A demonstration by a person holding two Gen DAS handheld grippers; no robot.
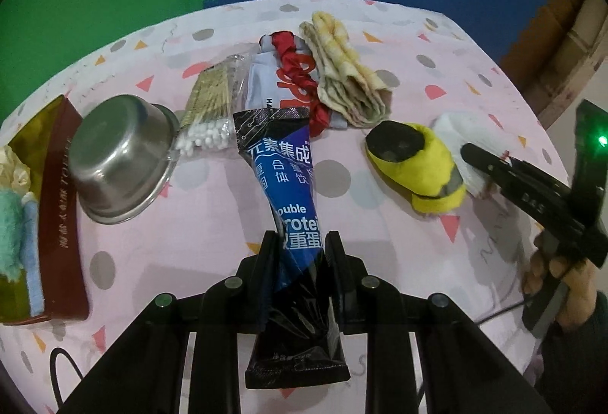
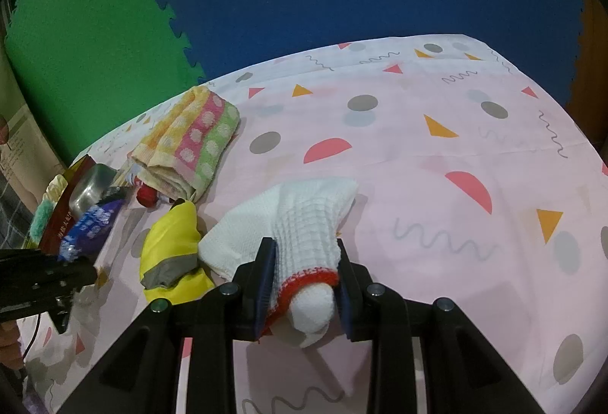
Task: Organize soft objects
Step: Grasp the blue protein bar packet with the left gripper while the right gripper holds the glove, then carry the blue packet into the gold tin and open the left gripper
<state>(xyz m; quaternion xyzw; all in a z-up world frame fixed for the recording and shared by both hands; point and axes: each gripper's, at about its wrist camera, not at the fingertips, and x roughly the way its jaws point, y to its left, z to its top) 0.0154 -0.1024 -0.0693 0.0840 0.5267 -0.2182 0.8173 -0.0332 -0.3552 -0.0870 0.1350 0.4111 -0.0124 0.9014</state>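
My left gripper [image 1: 300,247] is shut on a blue and black protein pouch [image 1: 288,186], which stands lifted off the table, its far end pointing away. My right gripper [image 2: 304,258] is shut on a white knitted glove [image 2: 300,224] by its red-edged cuff; the glove's fingers rest on the pink cloth. A yellow soft pouch [image 1: 418,163] [image 2: 171,243] lies just left of the glove. Farther back lie a folded dotted towel [image 1: 342,68] [image 2: 190,140] and a red scrunchie [image 1: 300,79] on a white tube [image 1: 266,79].
A steel bowl [image 1: 121,155] lies tipped at the left beside a bag of cotton swabs [image 1: 209,110]. A brown box [image 1: 57,205] at the far left holds fluffy cloths. The patterned pink tablecloth [image 2: 418,148] stretches right. A person's hand [image 1: 562,277] holds the right gripper.
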